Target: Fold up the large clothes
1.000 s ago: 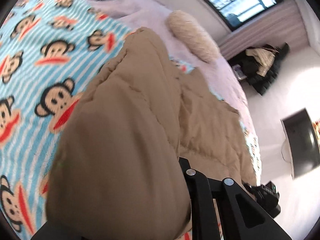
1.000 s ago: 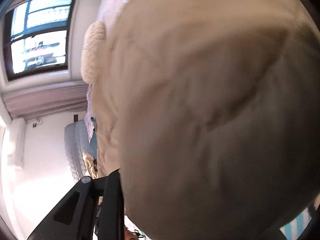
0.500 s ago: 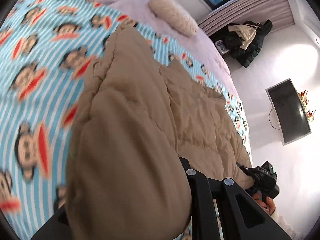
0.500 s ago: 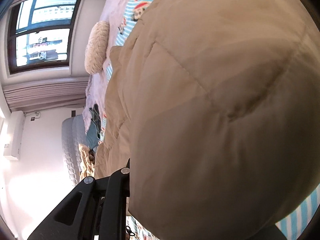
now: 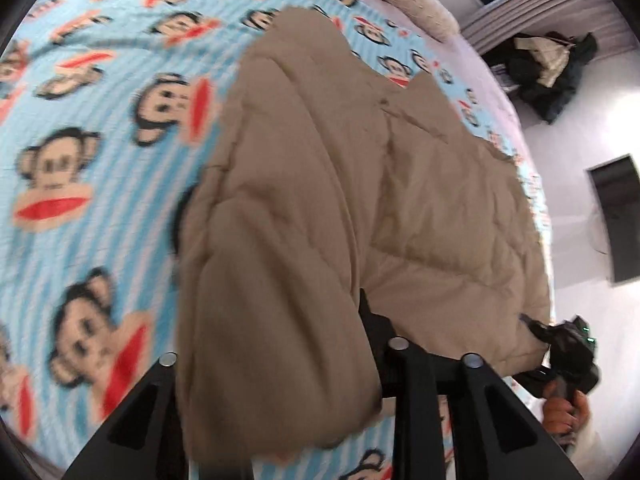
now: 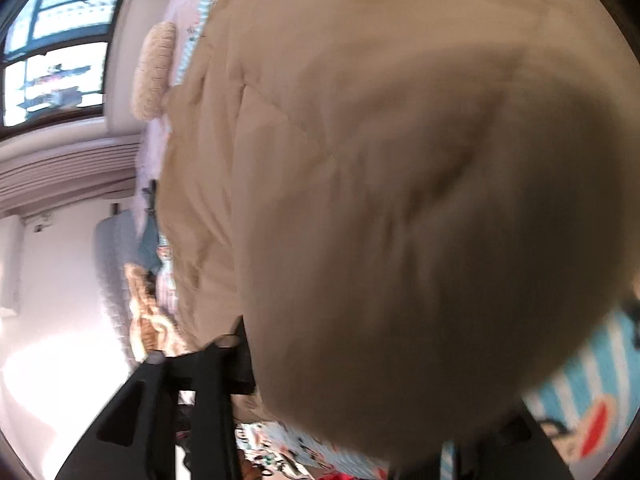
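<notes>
Left gripper: black, two-fingered, clamped on a thick fold of the tan quilted padded garment; padding bulges between and over the fingers, tips buried in cloth.
Right gripper: black, clamped on another bunched edge of the same garment; only one finger shows, the other hidden behind the swollen fabric.
Right gripper, from the left wrist view: far right of the left gripper, at the garment's near right corner, held in a bare hand.
Tan quilted garment: straight ahead of both grippers, spread along the bed away from the left gripper, raised at the near edge where both grip it, lying flat further out; fills most of the right wrist view.
Light-blue striped bedspread with cartoon monkey faces: under the garment, open to the left of the left gripper; a strip also below and right of the right gripper.
Cream knitted bolster pillow: far ahead of the left gripper, past the garment's far end; up and left of the right gripper.
Dark flat screen: on the white wall, right of the left gripper.
Pile of dark and cream clothes: far ahead, to the right, beyond the bed's corner.
Window with dark frame: upper left of the right gripper.
Sharpness: both views blurred by motion.
</notes>
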`<act>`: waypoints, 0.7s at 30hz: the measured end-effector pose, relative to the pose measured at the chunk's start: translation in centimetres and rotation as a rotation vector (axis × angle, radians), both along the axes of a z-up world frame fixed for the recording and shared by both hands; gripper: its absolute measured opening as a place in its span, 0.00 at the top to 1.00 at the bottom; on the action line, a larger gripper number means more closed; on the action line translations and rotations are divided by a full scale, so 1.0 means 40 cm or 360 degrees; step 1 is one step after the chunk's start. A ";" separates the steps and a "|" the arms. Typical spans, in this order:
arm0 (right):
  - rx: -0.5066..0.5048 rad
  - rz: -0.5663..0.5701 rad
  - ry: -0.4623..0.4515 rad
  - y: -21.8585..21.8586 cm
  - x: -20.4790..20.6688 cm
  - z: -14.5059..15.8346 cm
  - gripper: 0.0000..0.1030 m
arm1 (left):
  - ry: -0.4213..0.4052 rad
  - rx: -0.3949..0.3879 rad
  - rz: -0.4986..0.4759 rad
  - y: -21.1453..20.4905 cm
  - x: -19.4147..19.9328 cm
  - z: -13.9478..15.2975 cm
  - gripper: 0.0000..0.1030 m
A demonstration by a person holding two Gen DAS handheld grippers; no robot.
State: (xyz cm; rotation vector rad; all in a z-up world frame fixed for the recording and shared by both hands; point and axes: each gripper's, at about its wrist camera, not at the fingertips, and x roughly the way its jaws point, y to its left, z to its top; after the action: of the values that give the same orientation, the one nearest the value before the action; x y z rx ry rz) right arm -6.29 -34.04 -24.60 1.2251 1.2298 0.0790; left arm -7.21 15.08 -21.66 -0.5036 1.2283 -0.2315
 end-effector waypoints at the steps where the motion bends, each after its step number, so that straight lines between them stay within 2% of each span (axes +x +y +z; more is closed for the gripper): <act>1: -0.0030 0.0042 0.0015 -0.012 -0.007 0.007 0.47 | -0.0001 0.0029 0.0015 0.006 -0.016 0.014 0.70; 5: -0.0273 0.0200 0.0006 -0.030 -0.039 0.093 0.47 | -0.0022 0.0177 0.0090 0.044 -0.082 0.088 0.70; 6: -0.0362 0.0225 -0.0022 -0.034 -0.050 0.125 0.51 | -0.0034 0.0199 0.0106 0.056 -0.092 0.105 0.70; 7: -0.0452 0.0248 -0.0057 -0.035 -0.059 0.157 0.64 | -0.0051 0.0235 0.0124 0.068 -0.105 0.120 0.70; 9: -0.0609 0.0295 -0.0112 -0.027 -0.065 0.206 0.77 | -0.0104 0.0336 0.0146 0.073 -0.119 0.158 0.70; 11: -0.0707 0.0317 -0.0186 -0.015 -0.064 0.242 0.79 | -0.0156 0.0386 0.0131 0.070 -0.122 0.183 0.70; 14: -0.0775 0.0352 -0.0186 0.004 -0.042 0.249 0.79 | -0.0128 0.0381 0.0096 0.054 -0.089 0.163 0.70; 16: -0.0797 0.0371 -0.0140 0.007 -0.009 0.242 0.79 | -0.0059 0.0462 0.0061 0.032 -0.059 0.118 0.70; 18: -0.0823 0.0397 -0.0090 0.021 -0.074 0.216 0.79 | 0.0044 0.0507 0.0032 0.025 -0.035 0.065 0.70; 21: -0.0842 0.0420 0.0010 0.023 -0.067 0.176 0.79 | 0.0108 0.0516 0.0014 0.028 -0.015 0.017 0.70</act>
State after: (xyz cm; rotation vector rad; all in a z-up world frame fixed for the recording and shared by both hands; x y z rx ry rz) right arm -8.98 -33.12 -17.56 0.6043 1.3060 -0.0555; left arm -7.82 16.19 -20.99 -0.2369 1.3000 -0.0058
